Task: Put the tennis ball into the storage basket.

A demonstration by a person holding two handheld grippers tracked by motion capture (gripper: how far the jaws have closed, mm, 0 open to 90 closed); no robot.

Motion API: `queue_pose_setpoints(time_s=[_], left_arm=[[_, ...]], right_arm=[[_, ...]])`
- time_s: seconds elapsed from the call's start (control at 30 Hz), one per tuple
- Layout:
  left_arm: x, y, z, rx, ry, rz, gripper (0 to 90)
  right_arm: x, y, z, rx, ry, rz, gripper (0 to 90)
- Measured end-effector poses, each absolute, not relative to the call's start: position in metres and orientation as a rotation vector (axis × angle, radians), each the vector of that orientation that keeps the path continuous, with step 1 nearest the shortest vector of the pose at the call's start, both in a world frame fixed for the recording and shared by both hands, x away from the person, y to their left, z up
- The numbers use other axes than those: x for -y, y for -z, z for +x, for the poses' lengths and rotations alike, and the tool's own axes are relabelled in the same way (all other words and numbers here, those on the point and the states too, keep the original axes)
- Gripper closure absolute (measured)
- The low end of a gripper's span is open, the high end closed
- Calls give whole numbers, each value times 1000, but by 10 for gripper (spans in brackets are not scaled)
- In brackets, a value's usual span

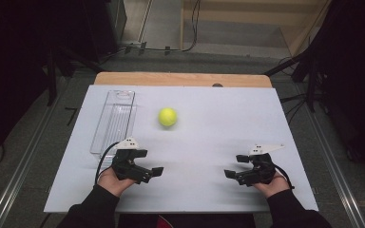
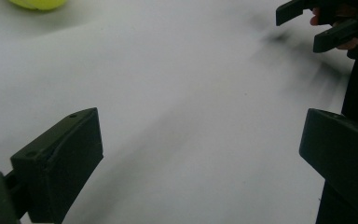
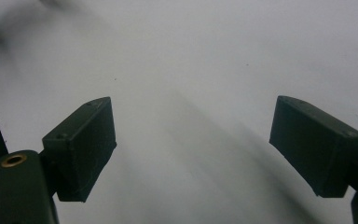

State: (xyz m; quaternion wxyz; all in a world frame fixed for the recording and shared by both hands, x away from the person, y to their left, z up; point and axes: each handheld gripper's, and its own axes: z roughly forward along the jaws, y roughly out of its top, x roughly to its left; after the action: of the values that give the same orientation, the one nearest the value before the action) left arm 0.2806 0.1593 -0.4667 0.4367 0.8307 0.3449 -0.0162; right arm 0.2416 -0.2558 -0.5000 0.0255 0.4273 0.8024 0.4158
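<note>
**Both tongs open, ball free on the surface**

At the far left of the white surface [image 1: 209, 123] you have a clear plastic tray [image 1: 114, 121], long and narrow, lying empty. Just near its closer end your left tongs [image 1: 153, 172] rest low over the surface, with the jaws spread wide and nothing between them. The yellow-green ball [image 1: 168, 117] sits beyond these tongs, to the right of the tray and apart from it; nothing touches it. In the left gripper view the ball [image 2: 38, 3] shows at the top edge. Farther right, your right tongs [image 1: 235, 166] are also open and empty, pointing toward the left tongs.
</note>
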Motion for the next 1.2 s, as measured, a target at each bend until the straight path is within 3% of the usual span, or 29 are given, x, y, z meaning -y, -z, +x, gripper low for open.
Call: queue_pose_setpoints(time_s=[1.2], left_arm=[[-130,458,312,-865,3,2091,7]], right_arm=[[255,500,241,-2484,-1287,1310,124]])
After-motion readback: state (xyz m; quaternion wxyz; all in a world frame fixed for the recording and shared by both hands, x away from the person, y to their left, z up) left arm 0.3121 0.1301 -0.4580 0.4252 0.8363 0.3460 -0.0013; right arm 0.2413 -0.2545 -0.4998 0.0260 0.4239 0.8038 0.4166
